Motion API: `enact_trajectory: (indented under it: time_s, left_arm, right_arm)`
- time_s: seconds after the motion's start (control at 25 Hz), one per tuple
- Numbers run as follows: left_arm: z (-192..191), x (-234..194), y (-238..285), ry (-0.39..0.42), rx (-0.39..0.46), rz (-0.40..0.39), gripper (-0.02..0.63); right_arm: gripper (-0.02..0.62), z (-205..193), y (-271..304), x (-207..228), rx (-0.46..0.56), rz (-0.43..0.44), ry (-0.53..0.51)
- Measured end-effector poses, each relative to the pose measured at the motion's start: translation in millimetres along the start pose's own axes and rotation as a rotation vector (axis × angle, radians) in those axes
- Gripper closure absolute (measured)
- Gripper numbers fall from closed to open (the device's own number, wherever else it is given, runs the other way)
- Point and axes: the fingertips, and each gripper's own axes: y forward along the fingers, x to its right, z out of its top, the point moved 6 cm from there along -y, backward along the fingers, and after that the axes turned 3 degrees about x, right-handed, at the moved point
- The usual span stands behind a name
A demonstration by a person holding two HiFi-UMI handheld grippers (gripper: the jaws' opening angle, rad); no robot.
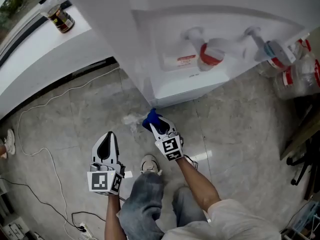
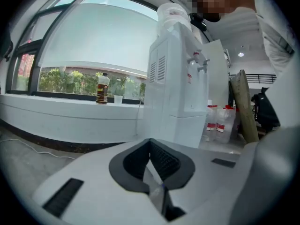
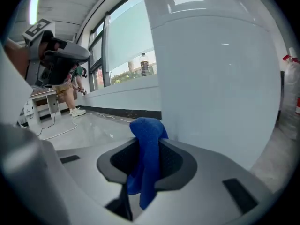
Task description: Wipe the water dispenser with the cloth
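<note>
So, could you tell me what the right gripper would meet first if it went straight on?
Probably the water dispenser, whose white panel fills the view just ahead of the right gripper; the blue cloth pinched in its jaws would touch first. Depth is unclear.

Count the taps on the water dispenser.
2. On the water dispenser front, in the head view: a red tap at left, a blue tap at right. No others show.

The cloth (image 3: pixel 146 144) is nubby fabric — the water dispenser (image 3: pixel 215 78) glossy plastic.
</note>
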Motion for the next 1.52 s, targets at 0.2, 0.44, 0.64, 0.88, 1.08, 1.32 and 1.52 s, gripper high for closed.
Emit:
enact_trajectory:
  time_s: [0.2, 0.44, 0.64, 0.88, 1.08, 1.32, 1.52]
  left_arm:
    - [-10.4, -10.5, -12.3, -0.016, 0.009, 0.021, 0.594]
    - [-10.8, -2.2, 4.6, -0.015, 0.013, -0.015, 0.594]
    - [-5.1, 12.1, 26.6, -0.027, 0.01, -0.031, 0.594]
    - [-8.3, 50.1, 64.3, -0.007, 0.003, -0.155, 0.594]
    - [-10.1, 76.6, 90.5, 0.009, -0.008, -0.237, 0.594]
    - [-13.8, 85.8, 91.6, 0.016, -0.005, -0.264, 0.594]
    - [-14.1, 74.1, 86.5, 0.048, -0.009, -0.231, 0.594]
  right_arm:
    - [0.48, -8.7, 20.6, -8.1, -0.04, 0.043, 0.003]
    - [0.48, -22.8, 14.8, 47.4, -0.087, -0.059, 0.005]
    - [0.48, -26.7, -11.8, 95.6, -0.092, -0.165, 0.026]
    - [0.48, -28.0, -57.2, 177.2, -0.066, -0.35, 0.052]
    - [0.48, -27.9, -88.0, 228.7, -0.039, -0.48, 0.095]
    - [0.48, -30.7, -110.3, 237.9, -0.034, -0.52, 0.093]
    - [0.48, -22.3, -101.5, 218.3, -0.033, -0.482, 0.09]
